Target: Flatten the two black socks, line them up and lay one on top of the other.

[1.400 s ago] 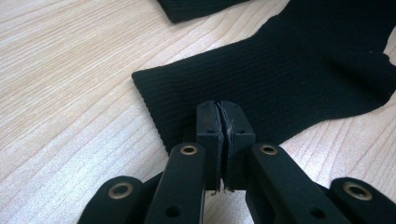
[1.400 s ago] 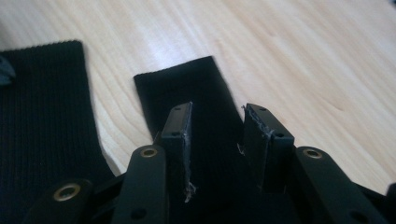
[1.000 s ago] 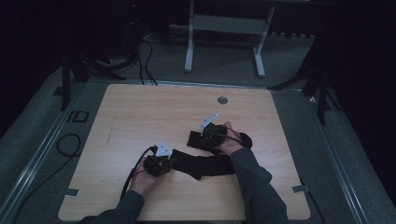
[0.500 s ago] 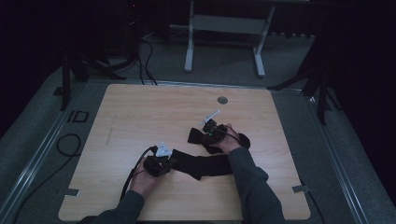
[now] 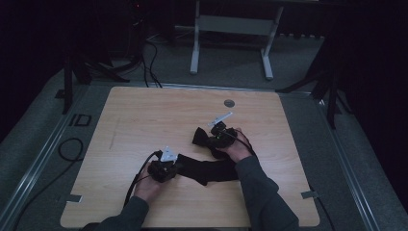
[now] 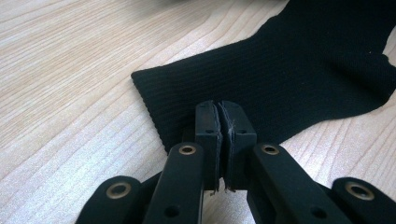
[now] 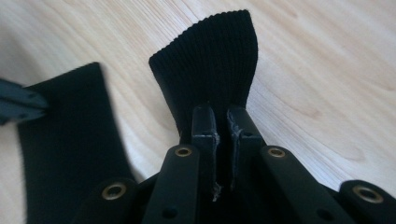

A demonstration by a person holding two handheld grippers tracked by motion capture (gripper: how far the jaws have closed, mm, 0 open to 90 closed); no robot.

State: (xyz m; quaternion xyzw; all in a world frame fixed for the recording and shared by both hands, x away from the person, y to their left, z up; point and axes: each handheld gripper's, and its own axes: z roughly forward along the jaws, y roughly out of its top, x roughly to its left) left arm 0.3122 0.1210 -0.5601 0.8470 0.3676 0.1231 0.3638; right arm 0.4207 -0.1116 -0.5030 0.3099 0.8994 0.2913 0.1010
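From above, a black ribbed sock (image 5: pixel 211 168) lies across the near middle of the wooden counter (image 5: pixel 144 120), between the person's two hands. The left gripper (image 5: pixel 166 168) sits at the sock's left end, the right gripper (image 5: pixel 219 137) at the end farther back and to the right, where a bit of the fabric lifts and bunches. The stretch between them sags and bends, so it looks soft and limp, with no stiffness of its own, and light enough that either hand could drag it.

In the left gripper view, the left gripper (image 6: pixel 218 116) has its fingers together, clamped on the edge of the sock (image 6: pixel 289 79), which lies flat on the counter (image 6: pixel 70 93). The ribbing runs in fine lines; I would judge it grippy, not slippery, and not fragile. An edge like this one is a fair place to hold, as a thin fold fits between the pads.

In the right gripper view, the right gripper (image 7: pixel 219 123) has its fingers closed on the sock (image 7: pixel 210 60) just below a ribbed cuff-like end that stands up off the counter (image 7: pixel 327 70) and fans out. Another stretch of the sock lies flat at the left. Pulled hard from both ends, it would likely stretch rather than slide.
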